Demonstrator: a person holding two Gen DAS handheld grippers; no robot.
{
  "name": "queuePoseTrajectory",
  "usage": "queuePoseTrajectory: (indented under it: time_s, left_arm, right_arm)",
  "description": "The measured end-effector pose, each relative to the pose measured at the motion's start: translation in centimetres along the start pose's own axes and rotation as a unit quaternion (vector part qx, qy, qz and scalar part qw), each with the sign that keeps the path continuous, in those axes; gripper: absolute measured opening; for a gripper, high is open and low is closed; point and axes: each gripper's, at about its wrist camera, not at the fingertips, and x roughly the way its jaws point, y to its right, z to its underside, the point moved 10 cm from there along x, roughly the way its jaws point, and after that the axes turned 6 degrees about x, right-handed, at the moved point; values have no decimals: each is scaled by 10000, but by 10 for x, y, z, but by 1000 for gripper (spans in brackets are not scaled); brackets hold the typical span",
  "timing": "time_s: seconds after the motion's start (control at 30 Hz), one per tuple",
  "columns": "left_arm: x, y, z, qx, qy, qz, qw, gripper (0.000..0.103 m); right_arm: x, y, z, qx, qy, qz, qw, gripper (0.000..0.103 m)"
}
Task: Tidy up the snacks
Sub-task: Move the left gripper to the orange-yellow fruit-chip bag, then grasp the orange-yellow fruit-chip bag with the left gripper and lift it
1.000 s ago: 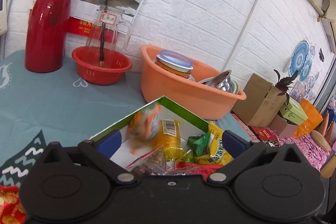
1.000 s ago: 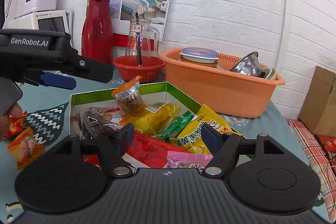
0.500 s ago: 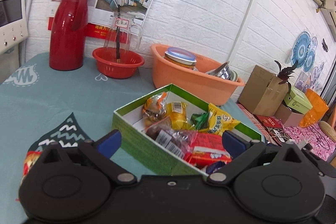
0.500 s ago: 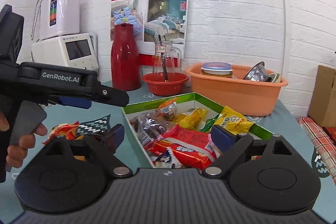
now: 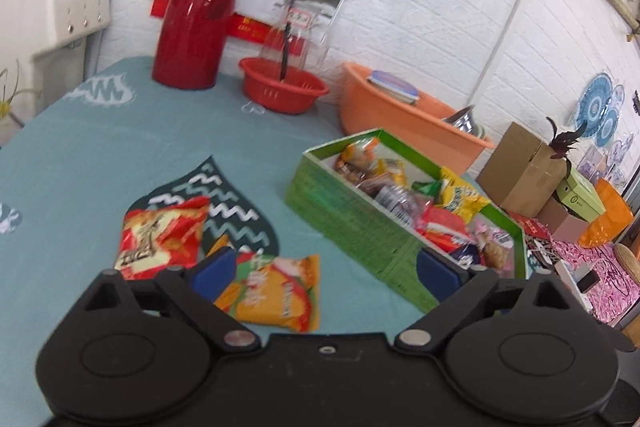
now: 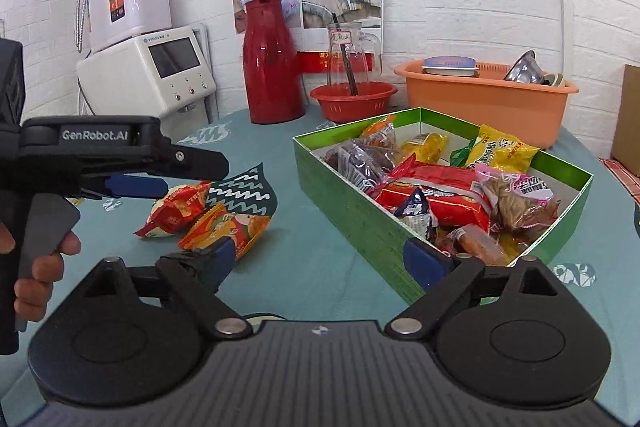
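Both grippers have pulled back from the box (image 6: 362, 223) since a second ago, when my left one hung right over its contents. Now the left gripper (image 5: 324, 269) hovers over the teal tablecloth (image 5: 100, 155) with its jaws spread wide and nothing between them. Below it lie two loose packets: an orange packet (image 5: 276, 293) just under the left finger and a red packet (image 5: 160, 233) beside it, touching or nearly so. My right gripper (image 6: 316, 259) is likewise spread and empty, low over the cloth in front of the box. From that side I see the left gripper (image 6: 138, 185) above the same two packets, a hand (image 6: 38, 267) on its trigger. The green box sits to the right of them, apart, filled with snacks. Behind it stand an orange basin (image 6: 486, 103), a red basket (image 6: 354, 101) and a red flask (image 6: 272, 67).
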Motion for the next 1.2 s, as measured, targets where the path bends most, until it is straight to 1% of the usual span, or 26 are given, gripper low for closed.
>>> queuePoseTrajectory:
  time_s: [0.07,0.2,0.3,0.37,0.43,0.47,0.5,0.53,0.57,0.6,0.67,0.7,0.73,0.77,0.8,0.83,0.9,0.93,1.03,1.1,1.17,1.2]
  left_arm:
    - [7,-7,5,-55,-91,39,9999,103]
    - [29,-24,3,-134,-104,-40,9998,103]
    - [42,-29,-2,-183,-107,-52,9998,103]
    - [52,-28,0,-78,-228,-67,9997,103]
    - [61,-25,10,-15,-489,14,9988,103]
    - [63,-22,15,22,-548,74,9985,96]
    - [60,-19,18,151,-447,62,9989,95]
    - [58,-15,21,202,-469,102,9986,95]
    - [55,-11,24,187,-473,207,9985,95]
    - [52,-5,29,128,-520,409,9977,95]
    - [45,11,38,91,-668,797,9945,95]
    - [42,20,43,160,-765,961,9923,95]
    - [38,24,45,231,-811,1008,9913,95]
    - [33,26,44,261,-752,992,9919,97]
    - [28,25,41,253,-637,956,9931,103]
    - [25,21,35,203,-498,874,9947,103]
    - [23,7,25,82,-262,570,9980,103]
    - [26,-1,21,14,-242,449,9987,103]
    - [40,-16,19,-213,-411,372,9982,103]
    - [48,-18,20,-222,-502,384,9978,103]
    - [53,-18,23,-225,-579,484,9969,103]
    - [54,-17,25,-212,-607,542,9965,101]
  right_arm:
    - [-1,-6,3,4,18,-130,9999,103]
    - [0,-5,9,60,-6,-1,10000,103]
    - [-3,-2,12,124,74,-120,9998,103]
    - [-6,-2,13,100,167,-145,9997,103]
    - [-8,-1,15,46,137,-154,9998,103]
    - [-10,0,15,45,154,-156,9997,103]
    - [-11,2,15,75,158,-153,9997,103]
    - [-12,4,16,144,132,-154,9997,103]
    - [-12,7,17,210,86,-183,9996,103]
    - [-12,10,18,248,42,-210,9995,103]
    - [-11,13,22,294,-44,-155,9994,103]
    - [-11,14,24,314,-79,-161,9993,103]
    - [-12,14,25,329,-96,-197,9992,103]
    - [-12,13,27,336,-119,-233,9991,103]
    - [-11,11,30,324,-164,-268,9990,103]
    - [-11,8,32,298,-202,-316,9989,103]
    - [-7,3,33,248,-271,-398,9985,103]
    - [-3,0,33,235,-304,-408,9984,103]
    - [9,-12,32,173,-413,-501,9977,103]
    - [19,-17,32,118,-505,-534,9972,103]
    - [28,-19,33,98,-590,-519,9969,103]
    - [32,-20,33,110,-604,-521,9968,103]
